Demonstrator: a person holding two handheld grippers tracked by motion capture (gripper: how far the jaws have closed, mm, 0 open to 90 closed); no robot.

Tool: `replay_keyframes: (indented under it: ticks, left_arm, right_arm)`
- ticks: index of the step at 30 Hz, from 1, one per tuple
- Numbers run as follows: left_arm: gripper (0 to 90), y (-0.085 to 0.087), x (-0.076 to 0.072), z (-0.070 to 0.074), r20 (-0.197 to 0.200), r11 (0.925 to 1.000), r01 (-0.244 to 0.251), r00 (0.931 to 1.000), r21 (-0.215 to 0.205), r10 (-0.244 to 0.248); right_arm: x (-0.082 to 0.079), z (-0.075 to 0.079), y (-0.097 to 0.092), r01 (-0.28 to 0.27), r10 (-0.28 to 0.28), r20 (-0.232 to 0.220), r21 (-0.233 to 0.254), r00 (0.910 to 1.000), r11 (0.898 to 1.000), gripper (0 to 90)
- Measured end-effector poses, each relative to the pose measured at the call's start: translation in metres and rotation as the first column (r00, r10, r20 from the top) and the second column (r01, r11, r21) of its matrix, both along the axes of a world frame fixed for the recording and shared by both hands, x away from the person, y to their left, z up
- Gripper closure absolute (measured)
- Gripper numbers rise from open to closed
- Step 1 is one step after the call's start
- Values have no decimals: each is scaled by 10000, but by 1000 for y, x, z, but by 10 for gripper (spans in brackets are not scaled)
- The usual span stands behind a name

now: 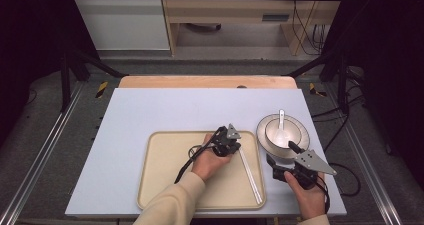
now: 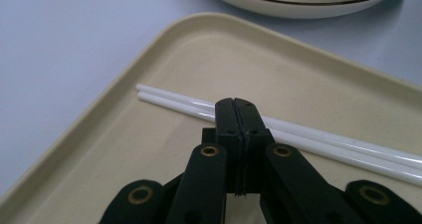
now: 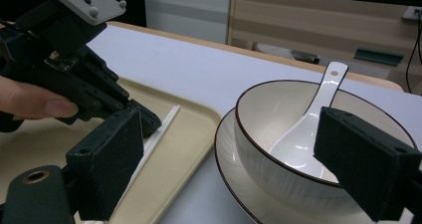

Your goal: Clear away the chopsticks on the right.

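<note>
White chopsticks (image 2: 308, 139) lie side by side along the right part of the beige tray (image 1: 165, 185) on the table (image 1: 150, 110). The left tool (image 2: 238, 107), jaws pressed together, hovers over them. The right tool (image 3: 239, 154), jaws spread, faces a bowl (image 3: 259, 134) holding a spoon (image 3: 308, 129).

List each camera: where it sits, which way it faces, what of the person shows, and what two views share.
High view: above the person's side, facing forward and down on the table; both forearms and hands show.
Left gripper view: on the left tool, jaws shut, facing the chopsticks on the tray.
Right gripper view: on the right tool, jaws open, facing the bowl; a thumb shows.
Both gripper views share chopsticks and tray.
</note>
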State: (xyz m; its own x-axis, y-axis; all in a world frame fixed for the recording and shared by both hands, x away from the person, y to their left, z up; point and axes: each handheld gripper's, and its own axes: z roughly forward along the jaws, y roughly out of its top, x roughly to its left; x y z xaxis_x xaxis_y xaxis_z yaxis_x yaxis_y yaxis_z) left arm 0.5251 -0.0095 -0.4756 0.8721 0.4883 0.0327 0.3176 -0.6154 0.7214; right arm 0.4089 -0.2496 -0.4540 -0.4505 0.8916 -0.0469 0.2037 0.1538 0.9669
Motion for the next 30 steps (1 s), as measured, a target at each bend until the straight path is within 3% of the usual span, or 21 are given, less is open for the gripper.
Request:
replay_keyframes:
  ticks: [14, 20, 21, 23, 27, 30]
  left_arm:
    - [891, -27, -10, 2, 118, 9948, 943, 9954, 387, -948]
    - [889, -27, -11, 2, 77, 9963, 822, 9966, 250, -824]
    - [889, -25, -11, 3, 98, 9955, 858, 9962, 404, -862]
    - [888, -23, -12, 3, 105, 9971, 730, 9973, 192, -732]
    - [888, -15, -13, 5, 91, 9972, 725, 9973, 209, -727]
    - [887, -5, -14, 8, 64, 9977, 675, 9977, -15, -674]
  right_arm:
    - [0, -1, -2, 36, -35, -62, 104, 10000, 9999, 139]
    - [1, -2, -2, -55, 56, -100, 122, 9999, 9999, 140]
    - [1, -2, -2, -97, 98, -115, 115, 9999, 9999, 140]
    - [1, -3, -1, -189, 191, -171, 112, 9997, 9998, 138]
    - [1, -3, 1, -301, 304, -286, 112, 9991, 9995, 135]
    - [1, -3, 3, -392, 393, -395, 29, 9984, 9992, 129]
